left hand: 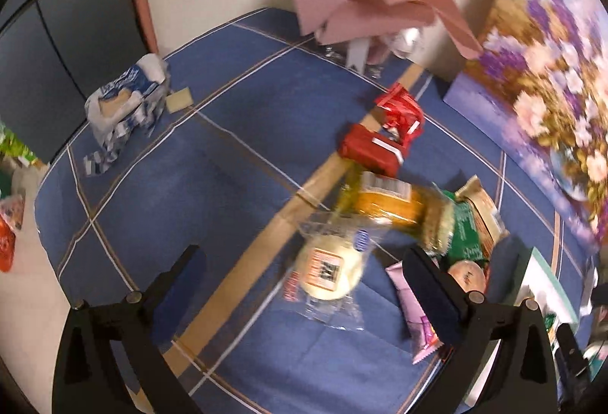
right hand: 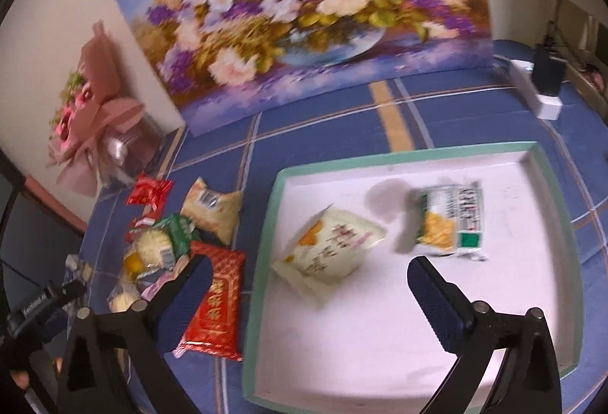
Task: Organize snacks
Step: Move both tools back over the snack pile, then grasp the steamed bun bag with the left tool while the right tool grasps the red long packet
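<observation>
Both jaws spread wide, empty — our left claw [left hand: 304,284] sits nearer the bun [left hand: 330,271], lying between its fingers, toward one o'clock.

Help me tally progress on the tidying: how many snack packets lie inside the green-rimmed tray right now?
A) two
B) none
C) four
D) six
A: in the right wrist view the tray holds only a pale packet and a green-and-white packet; the remaining snacks sit in a pile on the blue cloth beside it.
</observation>
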